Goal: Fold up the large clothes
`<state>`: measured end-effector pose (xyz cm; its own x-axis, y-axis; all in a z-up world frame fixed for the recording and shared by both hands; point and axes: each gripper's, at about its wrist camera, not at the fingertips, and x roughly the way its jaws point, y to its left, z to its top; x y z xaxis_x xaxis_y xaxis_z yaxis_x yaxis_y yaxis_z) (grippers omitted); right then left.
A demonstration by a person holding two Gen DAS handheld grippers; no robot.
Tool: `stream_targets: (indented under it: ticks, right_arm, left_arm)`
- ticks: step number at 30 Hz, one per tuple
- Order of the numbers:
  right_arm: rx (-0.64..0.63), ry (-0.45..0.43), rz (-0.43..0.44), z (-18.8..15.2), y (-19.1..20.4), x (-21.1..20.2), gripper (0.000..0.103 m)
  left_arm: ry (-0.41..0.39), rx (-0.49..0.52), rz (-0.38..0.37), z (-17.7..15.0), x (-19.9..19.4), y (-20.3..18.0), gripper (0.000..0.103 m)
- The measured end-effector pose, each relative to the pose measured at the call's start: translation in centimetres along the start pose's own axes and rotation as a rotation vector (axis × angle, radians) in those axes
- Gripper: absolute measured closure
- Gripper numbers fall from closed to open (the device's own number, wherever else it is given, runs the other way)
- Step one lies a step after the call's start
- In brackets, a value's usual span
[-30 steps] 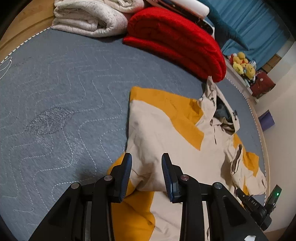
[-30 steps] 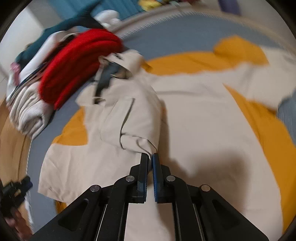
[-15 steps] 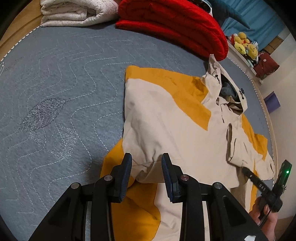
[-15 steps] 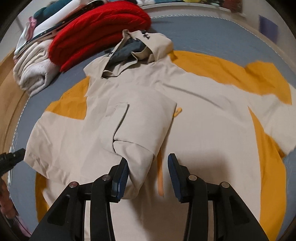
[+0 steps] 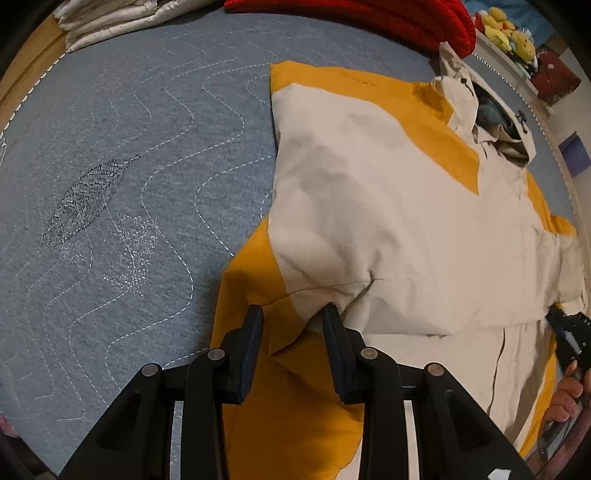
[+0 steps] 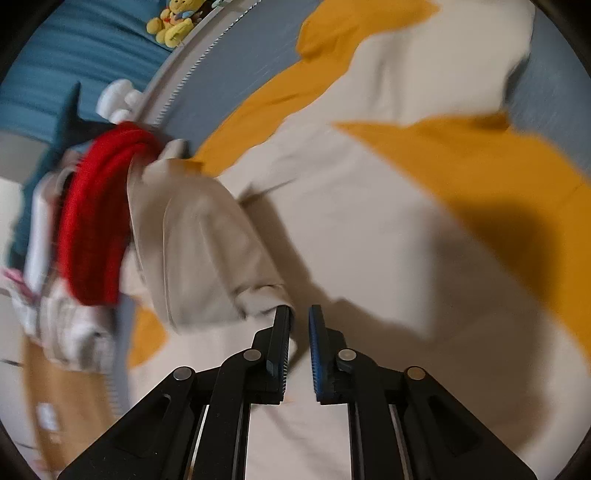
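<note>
A large cream and orange jacket (image 5: 388, 221) lies spread on the grey quilted bedcover (image 5: 129, 147), with its hood (image 5: 487, 122) toward the far right. My left gripper (image 5: 292, 314) points steeply down at the jacket's near left edge. It is open, with orange cloth and the corner of a folded cream sleeve lying under the gap. In the blurred right wrist view the jacket (image 6: 369, 240) fills the frame, and a cream sleeve (image 6: 199, 251) lies folded across it. My right gripper (image 6: 298, 310) is closing to a narrow gap, with nothing pinched and its left finger at the cuff. It also shows at the right edge as the right gripper (image 5: 569, 332), in a hand (image 5: 565, 398).
A rolled red blanket (image 5: 369, 14) and a folded white blanket (image 5: 122, 18) lie along the far side of the bed. Yellow plush toys (image 5: 509, 33) sit beyond the bed's piped edge, and a purple box (image 5: 574, 155) stands on the floor. Bare bedcover stretches left of the jacket.
My left gripper has sunk toward the jacket's left edge, jaws unchanged. My right gripper let the sleeve cuff go, opened wide, then narrowed again while it rolled and swung sideways.
</note>
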<state>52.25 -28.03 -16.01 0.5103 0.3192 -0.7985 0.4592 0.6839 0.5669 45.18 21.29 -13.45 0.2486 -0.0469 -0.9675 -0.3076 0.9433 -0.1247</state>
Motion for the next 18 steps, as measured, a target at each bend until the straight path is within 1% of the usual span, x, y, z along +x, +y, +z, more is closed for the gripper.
stream_targets:
  ticks: [2, 3, 4, 5, 6, 7, 8, 9, 10, 13, 14, 15, 16, 17, 18]
  right_arm:
    - [-0.056, -0.035, -0.055, -0.1, 0.9, -0.8, 0.089]
    - [-0.084, -0.076, -0.079, -0.4, 1.6, -1.6, 0.088]
    - [-0.102, -0.101, -0.083, -0.5, 2.0, -2.1, 0.08]
    - [-0.132, -0.133, -0.086, -0.9, 2.7, -2.8, 0.069]
    - [-0.166, -0.153, -0.089, -1.2, 3.4, -3.3, 0.062]
    - [-0.19, -0.154, -0.086, -1.3, 3.9, -3.4, 0.049]
    - [-0.206, -0.136, -0.083, -1.3, 4.1, -3.1, 0.046]
    - [-0.206, -0.111, -0.095, -1.0, 4.0, -2.7, 0.046]
    - [-0.174, -0.073, -0.117, -0.4, 3.5, -2.0, 0.046]
    - [-0.082, 0.023, -0.141, 0.7, 1.2, 0.1, 0.046]
    - [-0.053, 0.062, -0.127, 1.1, 0.3, 1.0, 0.047]
    - [-0.031, 0.082, -0.099, 1.6, -0.3, 1.6, 0.047]
    - [-0.029, 0.076, -0.078, 2.1, -0.6, 1.7, 0.053]
    - [-0.039, 0.063, -0.063, 2.6, -0.5, 1.7, 0.07]
    - [-0.046, 0.052, -0.048, 3.3, -0.4, 1.6, 0.078]
  left_arm:
    - [0.003, -0.003, 0.0, -0.1, 0.1, 0.1, 0.073]
    - [0.003, -0.003, -0.001, -0.1, 0.2, 0.1, 0.073]
    - [0.003, -0.003, -0.002, 0.0, 0.3, 0.1, 0.073]
    - [0.002, -0.004, -0.004, -0.1, 0.3, 0.0, 0.073]
    - [-0.003, -0.009, -0.008, -0.1, 0.3, 0.0, 0.073]
    - [-0.007, -0.013, -0.01, 0.0, 0.1, 0.0, 0.073]
    - [-0.021, -0.018, -0.013, 0.0, -0.2, 0.0, 0.073]
    - [-0.034, -0.016, -0.017, 0.1, -0.5, 0.0, 0.073]
    - [-0.041, -0.012, -0.018, 0.2, -0.6, -0.2, 0.073]
    - [-0.054, -0.001, -0.022, 0.4, -1.0, -0.4, 0.073]
    - [-0.052, -0.004, -0.022, 0.4, -0.9, -0.3, 0.073]
    - [-0.048, -0.007, -0.022, 0.4, -0.8, -0.2, 0.073]
    - [-0.044, -0.011, -0.024, 0.5, -0.7, 0.0, 0.073]
    - [-0.041, -0.016, -0.026, 0.5, -0.7, 0.2, 0.073]
    - [-0.038, -0.019, -0.028, 0.5, -0.6, 0.3, 0.073]
